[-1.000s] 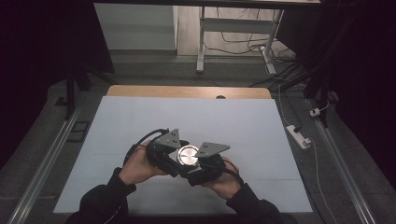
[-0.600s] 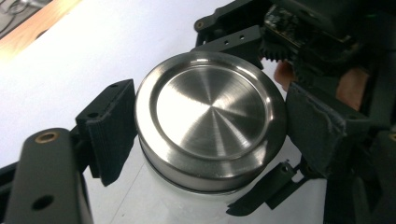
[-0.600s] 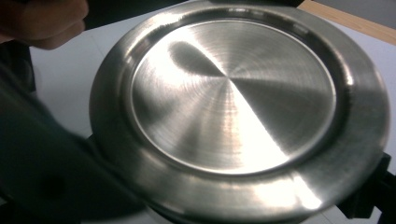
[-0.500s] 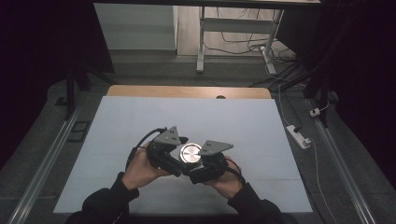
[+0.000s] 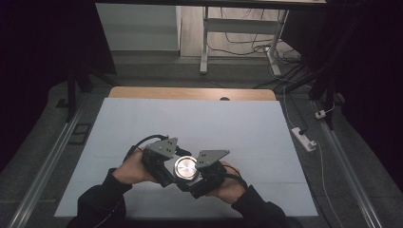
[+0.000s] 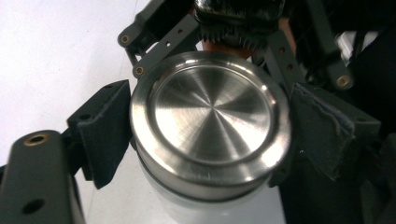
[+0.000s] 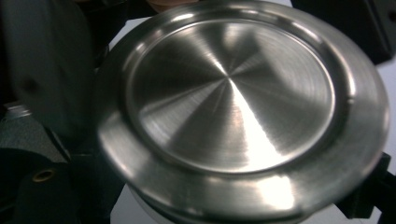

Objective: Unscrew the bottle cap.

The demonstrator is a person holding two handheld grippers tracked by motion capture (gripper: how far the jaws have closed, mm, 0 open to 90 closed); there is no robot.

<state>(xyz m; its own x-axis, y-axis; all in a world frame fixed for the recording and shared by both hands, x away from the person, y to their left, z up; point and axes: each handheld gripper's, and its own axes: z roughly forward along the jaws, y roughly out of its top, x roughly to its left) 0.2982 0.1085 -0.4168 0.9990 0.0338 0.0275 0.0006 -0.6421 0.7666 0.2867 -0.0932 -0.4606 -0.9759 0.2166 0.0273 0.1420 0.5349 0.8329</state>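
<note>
A white jar with a round brushed-steel lid is held above the near middle of the white table. My left gripper comes at it from the left, and its padded fingers press on both sides of the lid's rim. My right gripper closes in from the right. In the right gripper view the lid is very close and blurred, with the jaws reaching past it, one on each side of the jar body. A hand holds each gripper.
The table's far wooden edge lies well beyond the grippers. A white power strip lies on the floor to the right, and a metal rail runs along the left side. Desk legs and cables stand at the back.
Both grippers stay on the jar at the same spot. The right gripper's plate has turned slightly, and the right gripper view is blurred by motion.
</note>
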